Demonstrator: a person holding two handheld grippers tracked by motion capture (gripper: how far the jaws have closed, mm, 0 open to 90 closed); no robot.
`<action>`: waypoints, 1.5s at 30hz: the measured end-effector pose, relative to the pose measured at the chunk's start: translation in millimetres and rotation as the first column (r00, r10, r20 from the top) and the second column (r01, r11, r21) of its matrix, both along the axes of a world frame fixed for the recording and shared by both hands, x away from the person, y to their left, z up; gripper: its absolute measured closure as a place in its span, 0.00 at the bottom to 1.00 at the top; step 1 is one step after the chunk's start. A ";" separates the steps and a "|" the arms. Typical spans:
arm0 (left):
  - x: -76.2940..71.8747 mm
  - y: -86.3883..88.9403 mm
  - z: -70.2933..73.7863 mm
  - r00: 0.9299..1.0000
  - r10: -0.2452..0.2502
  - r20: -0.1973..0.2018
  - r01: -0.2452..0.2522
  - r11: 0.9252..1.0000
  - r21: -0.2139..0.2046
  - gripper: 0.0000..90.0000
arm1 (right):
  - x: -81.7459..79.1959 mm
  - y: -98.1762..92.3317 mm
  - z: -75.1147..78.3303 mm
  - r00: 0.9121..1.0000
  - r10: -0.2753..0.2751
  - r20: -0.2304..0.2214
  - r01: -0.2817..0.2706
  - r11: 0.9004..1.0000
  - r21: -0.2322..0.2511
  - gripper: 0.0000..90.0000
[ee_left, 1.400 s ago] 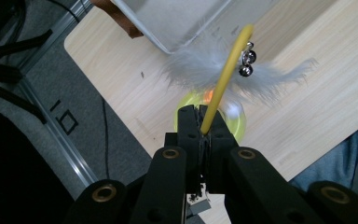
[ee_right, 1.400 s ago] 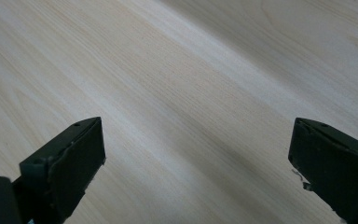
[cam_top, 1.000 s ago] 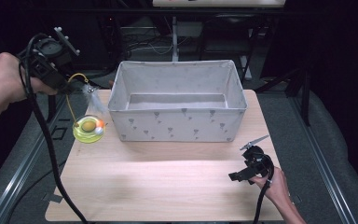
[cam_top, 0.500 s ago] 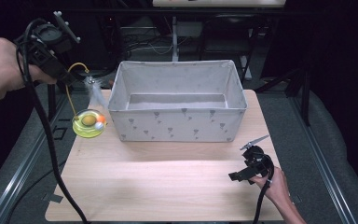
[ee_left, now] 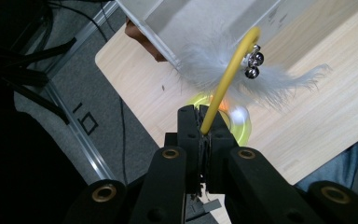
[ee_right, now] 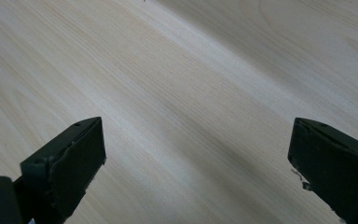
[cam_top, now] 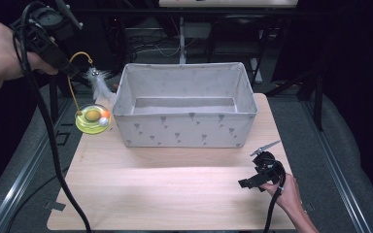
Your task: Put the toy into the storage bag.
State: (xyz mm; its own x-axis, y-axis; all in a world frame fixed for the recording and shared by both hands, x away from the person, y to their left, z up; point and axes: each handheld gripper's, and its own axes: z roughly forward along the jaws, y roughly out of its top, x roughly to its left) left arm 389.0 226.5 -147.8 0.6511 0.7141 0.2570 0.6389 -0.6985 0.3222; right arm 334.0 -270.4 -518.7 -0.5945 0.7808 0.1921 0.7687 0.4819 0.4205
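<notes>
Lifting cat toy [cam_top: 93, 115] by its yellow wire [ee_left: 223, 86], beside fabric bin [cam_top: 184, 127].
Left gripper [ee_left: 199, 122] jaws pinch the springy wire; light, swinging toy, delicate feather [ee_left: 279, 79]. Right gripper [ee_right: 196, 154] jaws spread, empty.

Matt wood table [cam_top: 175, 194]; cloth bin [cam_top: 184, 128]; glossy plastic toy [cam_top: 93, 121]

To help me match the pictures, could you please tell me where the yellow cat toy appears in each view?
High view: the cat toy is at left, beside the fabric bin, its yellow wire arching up to the left gripper.
Left gripper view: centre, the wire clamped between the fingers, feather and bells above.
Right gripper view: bare tabletop between open fingers.
Shared landmark: the tabletop.
</notes>
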 end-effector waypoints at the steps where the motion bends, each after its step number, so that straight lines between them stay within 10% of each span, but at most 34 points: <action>1: 0.6 -0.1 1.2 1.000 0.001 -0.001 -0.001 1.000 0.003 0.98 | 0.3 -0.5 0.2 1.000 0.005 -0.003 -0.005 1.000 -0.002 0.04; 45: 40.9 -49.0 42.6 0.999 0.003 0.051 -0.003 1.000 0.009 0.98 | -0.1 -1.3 1.5 1.000 0.004 -0.009 -0.004 1.000 -0.001 0.04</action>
